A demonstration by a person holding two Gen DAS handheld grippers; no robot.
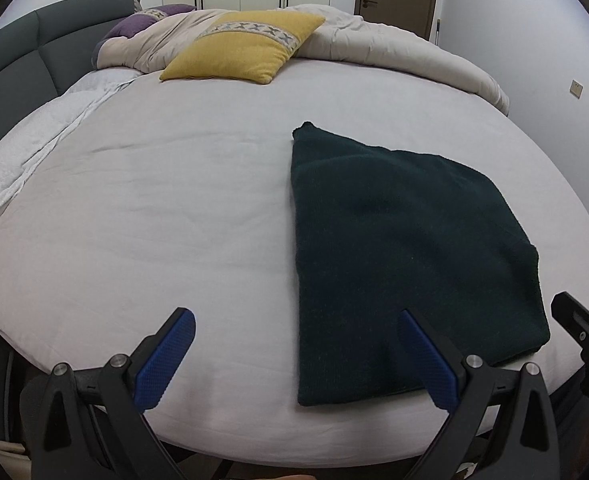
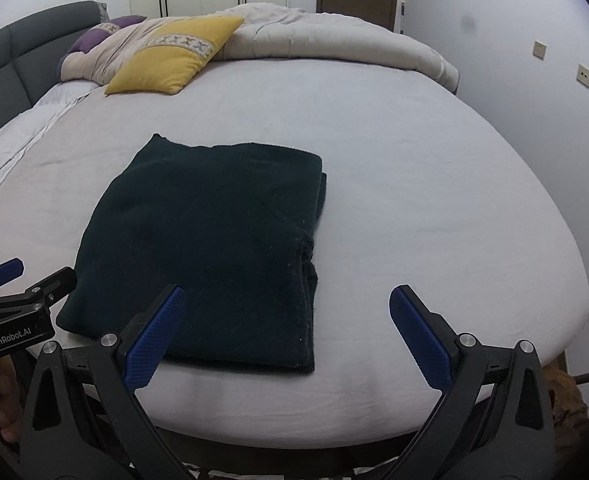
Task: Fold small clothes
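The dark green garment (image 2: 210,248) lay folded flat near the bed's (image 2: 414,160) front edge, long axis running away toward the yellow pillow (image 2: 174,60). Both grippers hovered at that edge with jaws apart, holding nothing: the left gripper (image 1: 294,344) over the garment's left corner, the right gripper (image 2: 286,320) over its right, about equally near.

Left gripper (image 1: 296,326): black plastic frame, two angled fingers (image 1: 166,360) faced with blue cross-hatched pads, round silver screws at finger pivots, triangular cut-outs in side arms.
Right gripper (image 2: 288,304): same build, blue textured pads, silver pivot screws.
Marking: white "GenRobot.AI" lettering on left gripper's black body, seen from right wrist view. Bare skin of hand (image 2: 2,404) below lettering.
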